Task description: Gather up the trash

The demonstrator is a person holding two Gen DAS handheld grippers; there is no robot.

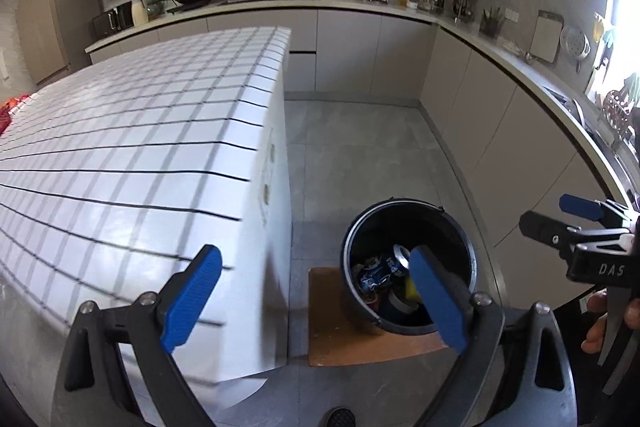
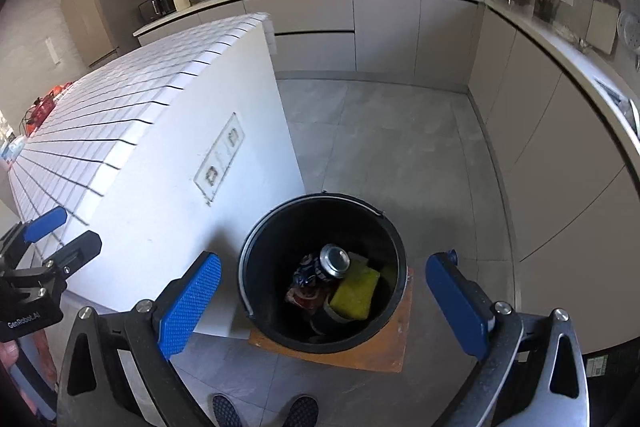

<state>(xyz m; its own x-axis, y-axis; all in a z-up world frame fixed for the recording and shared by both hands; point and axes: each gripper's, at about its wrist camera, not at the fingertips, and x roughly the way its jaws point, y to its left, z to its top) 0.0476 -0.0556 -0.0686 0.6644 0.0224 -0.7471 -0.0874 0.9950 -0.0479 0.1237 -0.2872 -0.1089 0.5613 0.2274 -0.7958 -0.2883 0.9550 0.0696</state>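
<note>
Two grippers hang empty, jaws spread wide: the left gripper (image 1: pixel 316 301) beside the island (image 1: pixel 140 155), the right gripper (image 2: pixel 324 305) straight over the bin (image 2: pixel 256 291). The trash lies at the bin's bottom: a can (image 2: pixel 334 261) at 12 o'clock, a sponge (image 2: pixel 356 293) at 3. The can looks light, thin-walled and slippery (easily dented), so I would pinch it across its body; the sponge should squash, so take it mid-block.
</note>
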